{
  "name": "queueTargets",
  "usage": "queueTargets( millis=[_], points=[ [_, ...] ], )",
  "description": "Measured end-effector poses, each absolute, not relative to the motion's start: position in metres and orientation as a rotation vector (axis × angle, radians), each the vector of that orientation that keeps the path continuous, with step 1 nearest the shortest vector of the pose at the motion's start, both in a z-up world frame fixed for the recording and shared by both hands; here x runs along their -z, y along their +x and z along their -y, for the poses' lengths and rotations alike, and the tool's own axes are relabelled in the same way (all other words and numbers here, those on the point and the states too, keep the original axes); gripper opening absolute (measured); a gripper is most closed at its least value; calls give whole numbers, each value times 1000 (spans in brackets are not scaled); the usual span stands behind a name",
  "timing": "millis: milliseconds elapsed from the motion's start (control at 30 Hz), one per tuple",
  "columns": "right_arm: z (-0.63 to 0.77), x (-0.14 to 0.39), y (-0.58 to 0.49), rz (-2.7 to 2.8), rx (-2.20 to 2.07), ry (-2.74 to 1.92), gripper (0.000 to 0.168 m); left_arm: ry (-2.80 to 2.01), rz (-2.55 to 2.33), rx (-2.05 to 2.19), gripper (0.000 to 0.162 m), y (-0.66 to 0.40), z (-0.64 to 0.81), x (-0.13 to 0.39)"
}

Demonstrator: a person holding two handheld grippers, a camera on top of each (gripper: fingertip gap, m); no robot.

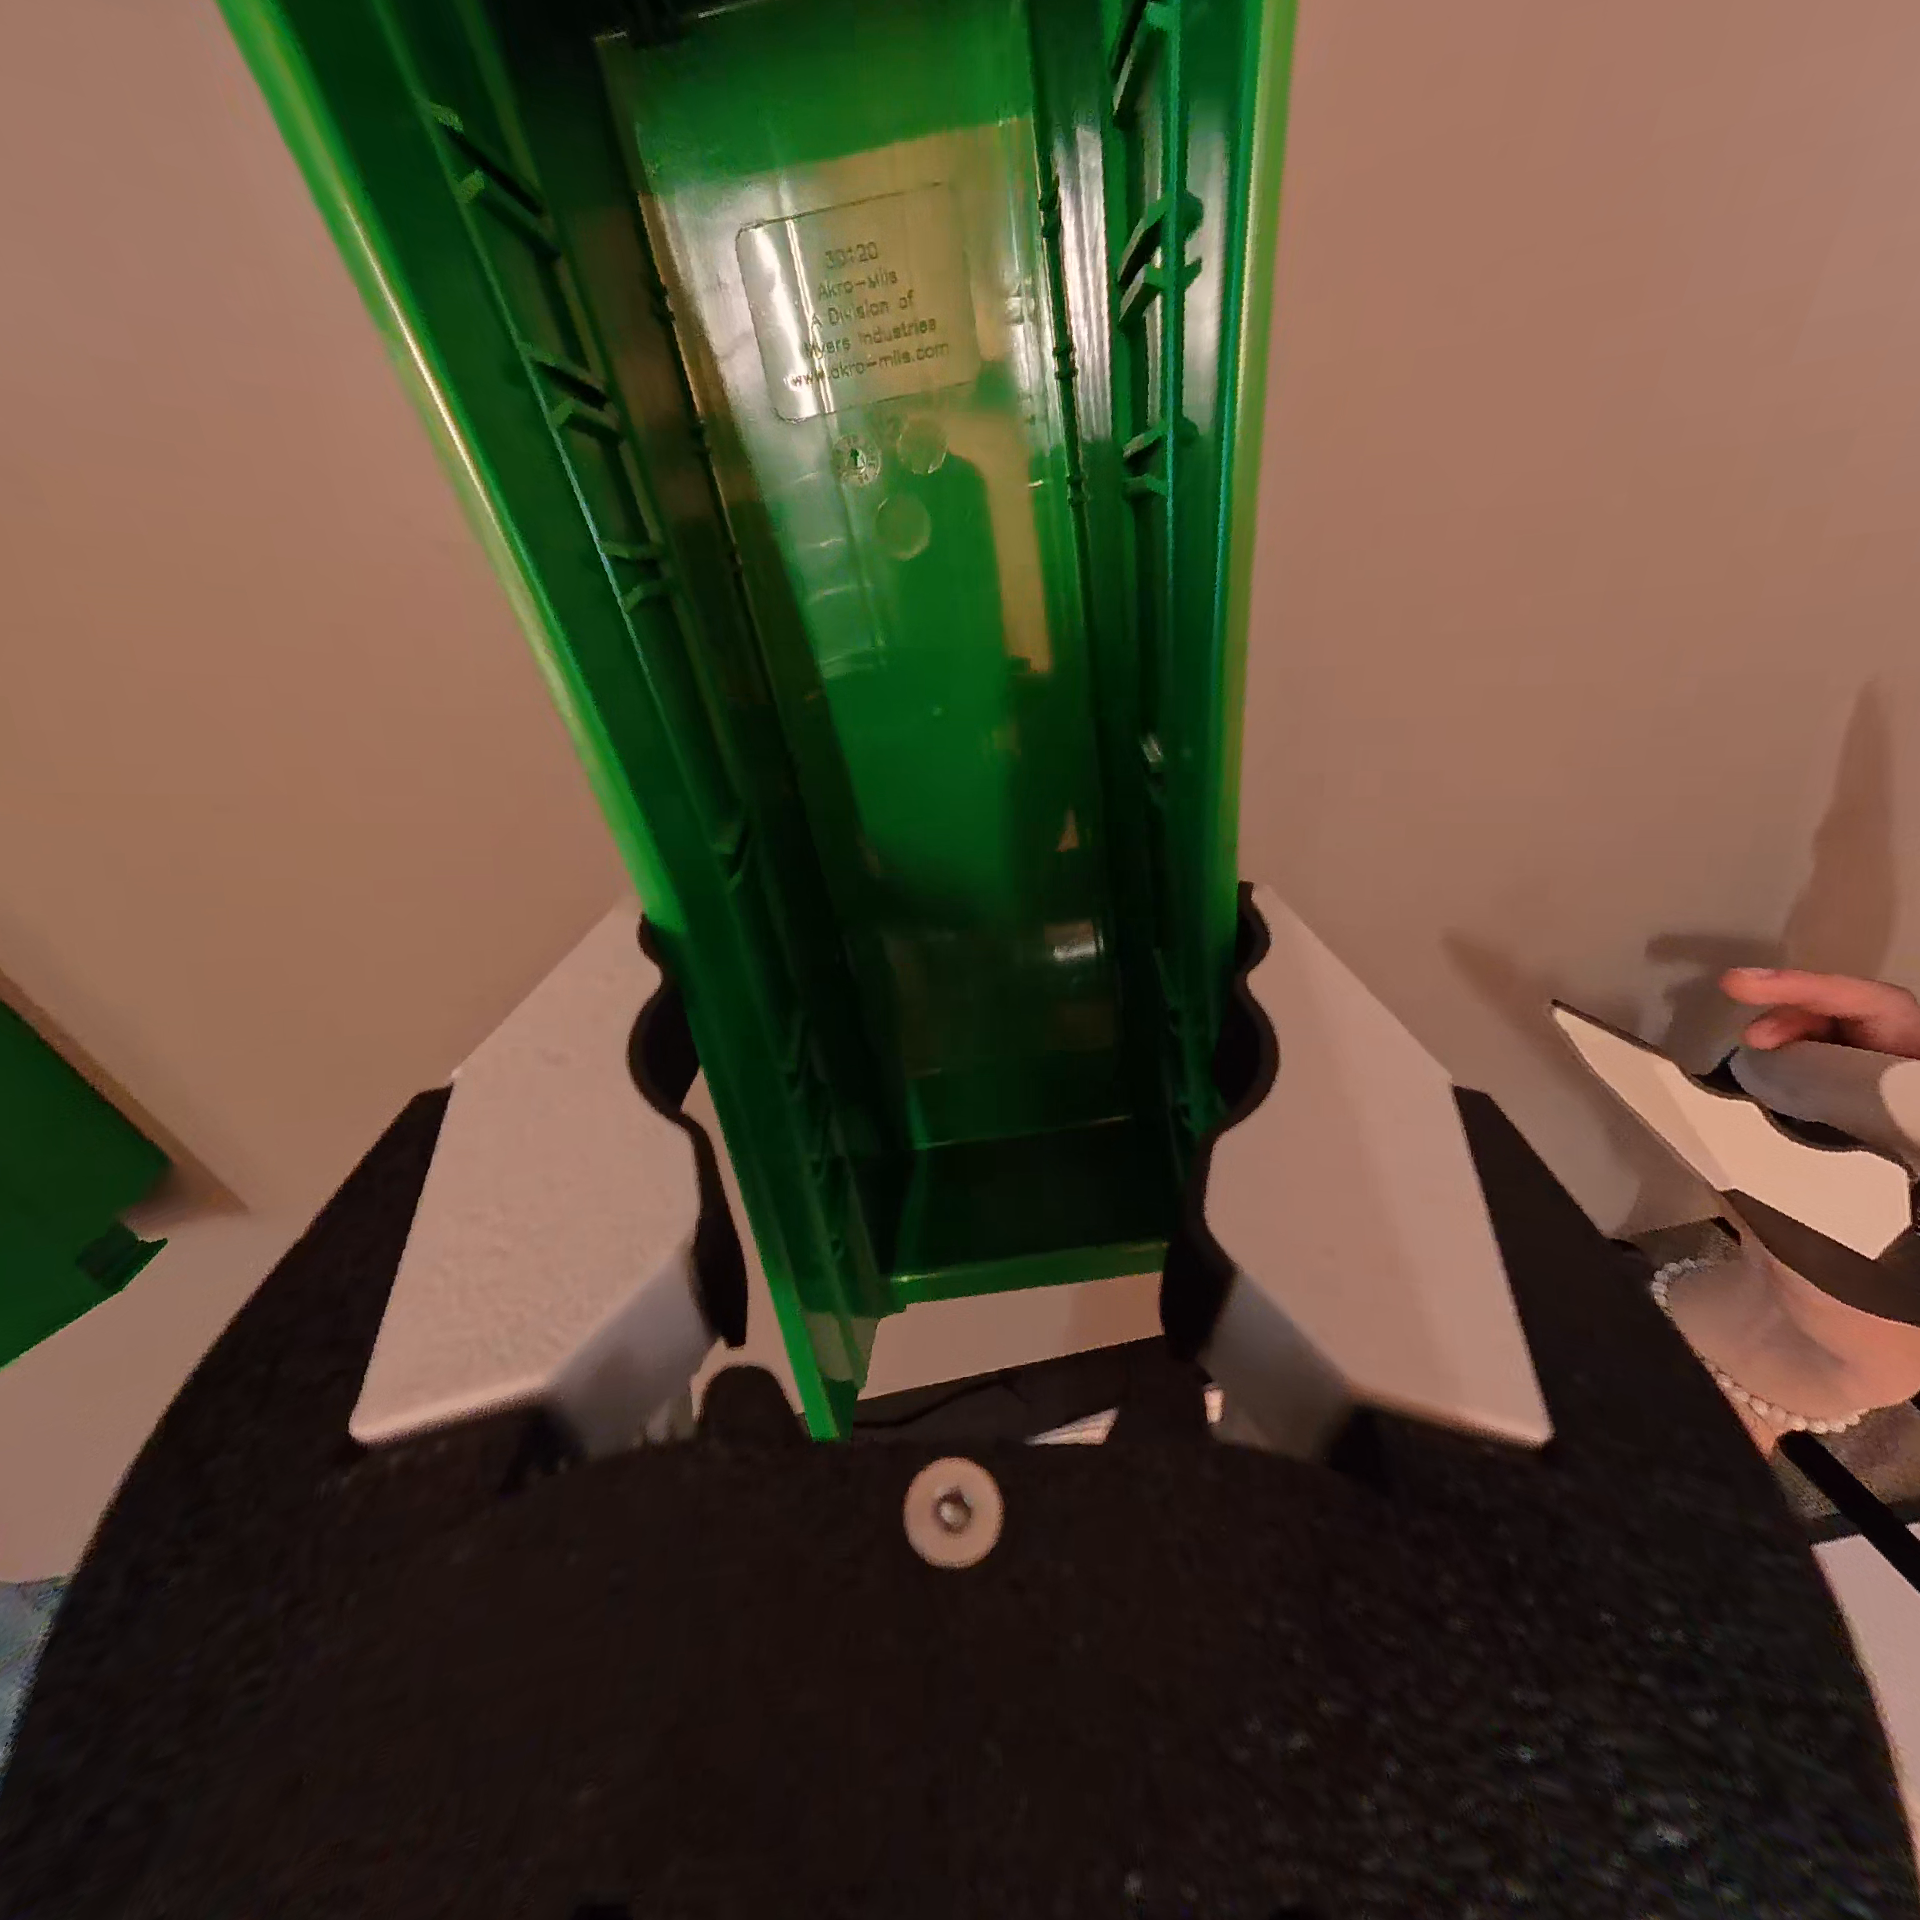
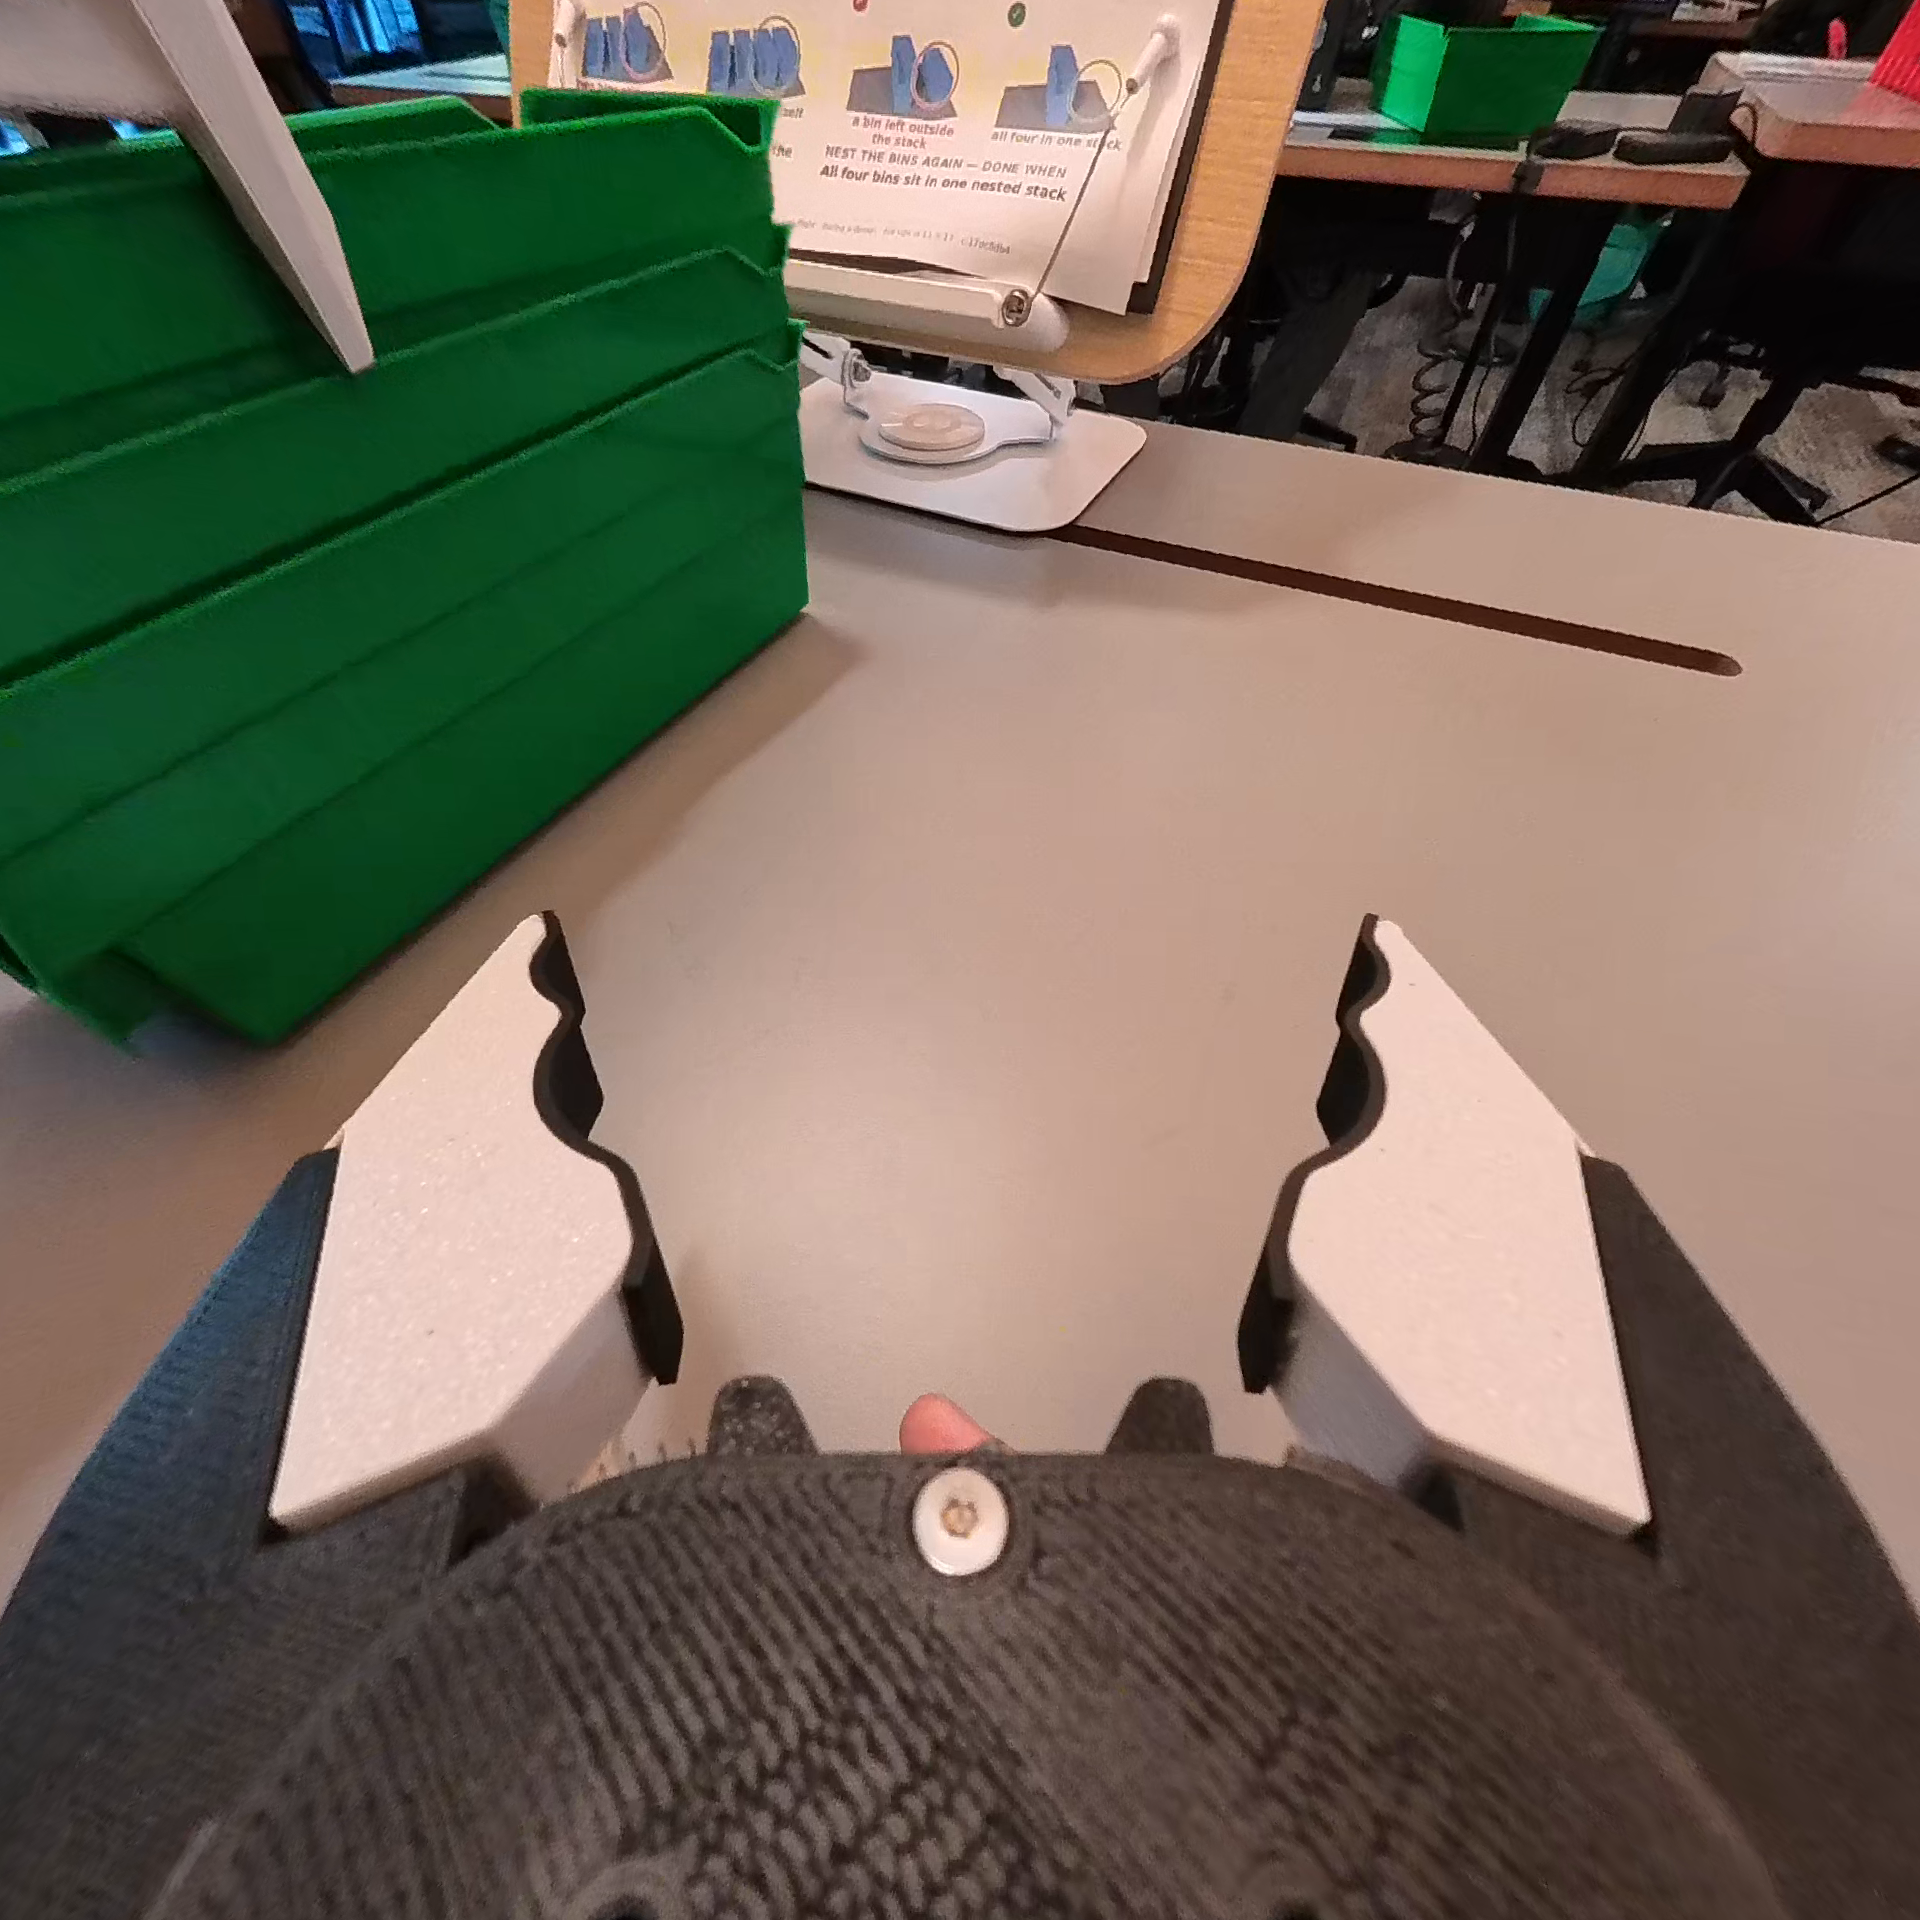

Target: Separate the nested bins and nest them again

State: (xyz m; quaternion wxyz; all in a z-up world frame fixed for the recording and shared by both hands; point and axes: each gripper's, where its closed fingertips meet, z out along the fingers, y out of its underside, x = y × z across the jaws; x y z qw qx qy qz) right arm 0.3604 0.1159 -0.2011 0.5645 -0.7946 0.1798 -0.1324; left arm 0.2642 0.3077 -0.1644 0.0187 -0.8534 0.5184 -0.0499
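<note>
My left gripper (image 1: 951, 1039) is shut on the end of a long green bin (image 1: 935, 623). One finger presses on each outer side wall, and I look down into the bin's inside. In the right wrist view the nested green bins (image 2: 416, 623) stand tilted on the grey table (image 2: 1039, 779) at the left. A white finger (image 2: 281, 208) of the left gripper reaches into the top one. My right gripper (image 2: 956, 997) is open and empty, low over the table, to the right of the stack.
A stand (image 2: 956, 436) with an instruction sheet (image 2: 935, 125) stands behind the stack. A dark slot (image 2: 1403, 603) runs across the table. Part of another green bin (image 1: 62, 1174) shows at the left edge. A hand (image 1: 1829, 1018) holds the right gripper's finger (image 1: 1704, 1132) at the right.
</note>
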Motion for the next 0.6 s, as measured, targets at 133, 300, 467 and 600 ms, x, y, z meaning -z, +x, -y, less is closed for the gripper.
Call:
queueTargets(
  millis=[133, 300, 467, 600],
  points=[
    [-117, 202, 360, -420, 312, -1874, 141, -2649, -1592, 131, 101, 261, -313, 161],
    [-119, 203, 358, -412, 313, -1880, 141, -2626, -1563, 134, 101, 261, -319, 150],
    [-121, 204, 355, -400, 312, -1888, 141, -2619, -1548, 150, 101, 261, -320, 141],
    [-122, 204, 353, -392, 318, -1891, 141, -2603, -1553, 148, 102, 263, -319, 134]
  ],
)
